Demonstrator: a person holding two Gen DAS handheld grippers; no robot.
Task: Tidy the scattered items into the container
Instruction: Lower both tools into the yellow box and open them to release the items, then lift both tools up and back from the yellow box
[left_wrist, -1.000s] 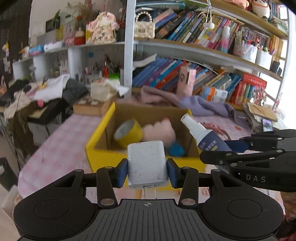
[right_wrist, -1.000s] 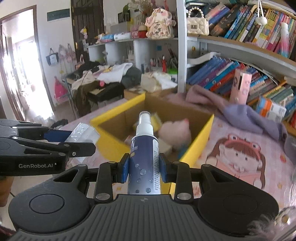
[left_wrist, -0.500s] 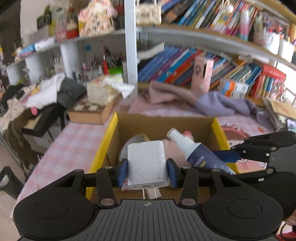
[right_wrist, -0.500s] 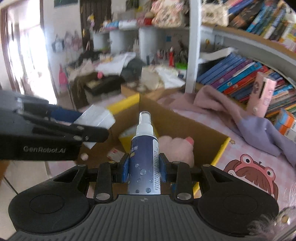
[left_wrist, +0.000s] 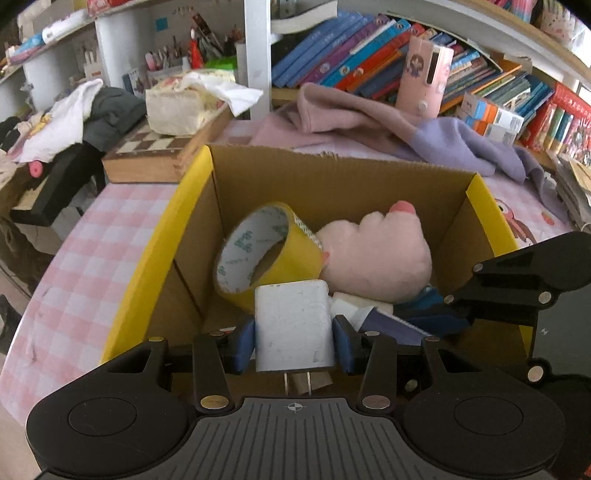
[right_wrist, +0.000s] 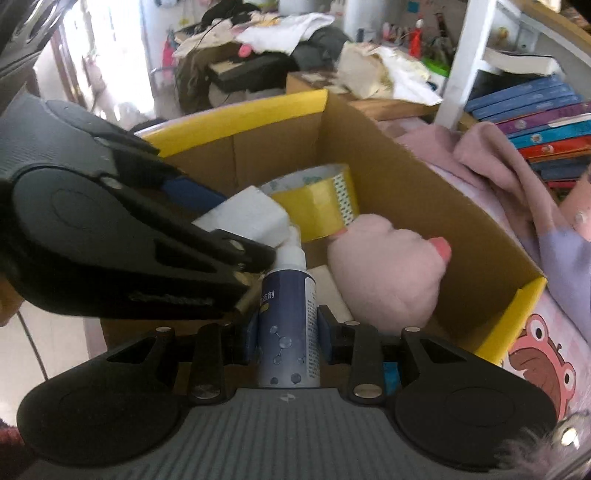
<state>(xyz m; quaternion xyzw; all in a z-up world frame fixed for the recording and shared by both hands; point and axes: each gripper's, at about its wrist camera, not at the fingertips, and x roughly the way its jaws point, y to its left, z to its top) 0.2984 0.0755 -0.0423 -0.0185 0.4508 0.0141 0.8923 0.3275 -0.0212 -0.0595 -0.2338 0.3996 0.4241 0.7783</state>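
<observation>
A cardboard box with yellow rims (left_wrist: 192, 206) (right_wrist: 236, 122) holds a yellow tape roll (left_wrist: 266, 254) (right_wrist: 317, 203) and a pink plush toy (left_wrist: 380, 254) (right_wrist: 391, 273). My left gripper (left_wrist: 293, 341) is shut on a white charger plug (left_wrist: 291, 325) (right_wrist: 247, 218), held inside the box opening. My right gripper (right_wrist: 288, 332) is shut on a blue spray bottle (right_wrist: 290, 332) with a white nozzle, also lowered into the box. The bottle shows in the left wrist view (left_wrist: 373, 317), just right of the plug. The two grippers are close together, nozzle against the plug.
The box stands on a pink checked tablecloth (left_wrist: 92, 258). Pink and purple clothes (left_wrist: 388, 122) lie behind it, with bookshelves (left_wrist: 369, 62) beyond. A chessboard box (left_wrist: 159, 155) with a tissue pack sits at back left. A cartoon mat (right_wrist: 535, 362) lies right of the box.
Both grippers have moved forward and down into the box with their objects. The spray bottle and the plug have come closer together, now touching.
</observation>
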